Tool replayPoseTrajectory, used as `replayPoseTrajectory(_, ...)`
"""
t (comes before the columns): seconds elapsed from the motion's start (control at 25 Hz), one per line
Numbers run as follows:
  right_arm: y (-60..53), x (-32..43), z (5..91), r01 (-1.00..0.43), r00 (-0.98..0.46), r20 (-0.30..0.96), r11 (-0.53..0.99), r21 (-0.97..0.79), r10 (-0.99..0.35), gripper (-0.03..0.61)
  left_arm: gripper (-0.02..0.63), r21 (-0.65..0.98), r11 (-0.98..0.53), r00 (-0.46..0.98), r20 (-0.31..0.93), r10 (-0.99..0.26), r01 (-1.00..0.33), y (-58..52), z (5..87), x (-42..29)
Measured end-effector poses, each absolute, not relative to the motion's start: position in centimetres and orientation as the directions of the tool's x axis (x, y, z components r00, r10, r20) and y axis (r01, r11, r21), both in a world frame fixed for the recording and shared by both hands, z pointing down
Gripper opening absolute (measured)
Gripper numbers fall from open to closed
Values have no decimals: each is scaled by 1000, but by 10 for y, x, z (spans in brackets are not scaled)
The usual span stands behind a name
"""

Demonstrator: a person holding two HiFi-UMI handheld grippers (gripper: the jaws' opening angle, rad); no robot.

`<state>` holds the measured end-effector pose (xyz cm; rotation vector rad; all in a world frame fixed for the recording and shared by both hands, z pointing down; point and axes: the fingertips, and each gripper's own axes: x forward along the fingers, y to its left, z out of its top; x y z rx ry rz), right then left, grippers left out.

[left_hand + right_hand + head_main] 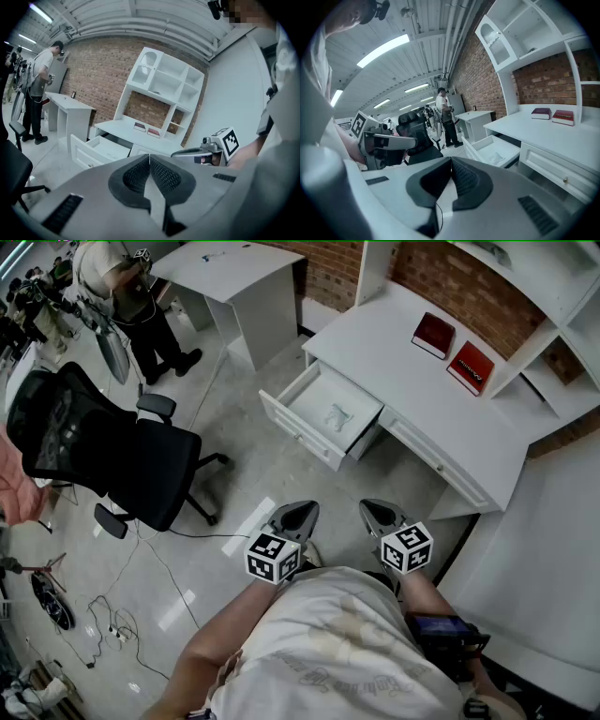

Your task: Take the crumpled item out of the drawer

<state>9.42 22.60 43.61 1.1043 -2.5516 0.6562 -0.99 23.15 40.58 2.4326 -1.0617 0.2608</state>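
Note:
A white desk drawer [322, 409] stands pulled open, and a crumpled white item [338, 415] lies inside it. The same drawer [492, 150] and crumpled item [497, 158] show in the right gripper view; the drawer [96, 149] also shows in the left gripper view. My left gripper [302, 514] and right gripper [379, 512] hang side by side close to my body, well short of the drawer. Both are shut with nothing between the jaws, as seen at the left gripper [149, 159] and the right gripper [451, 163].
The white desk [412, 381] carries two red books [452, 351] below white shelves [553, 324]. A black office chair [112, 446] stands at the left, with cables [112, 624] on the floor. A person [131, 296] stands by a second white desk [234, 277] at the back.

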Motion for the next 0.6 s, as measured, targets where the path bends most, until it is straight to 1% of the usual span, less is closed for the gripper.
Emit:
replayPoseTrajectory(0.24, 247, 105, 445, -737, -668, 456, 608, -297, -588, 25, 23, 367, -577, 684, 366, -631, -730, 253, 415, -1)
replayPoseTrajectory(0.6, 238, 98, 442, -747, -656, 455, 605, -274, -603, 25, 23, 362, -592, 693, 358, -625, -721, 236, 410, -10)
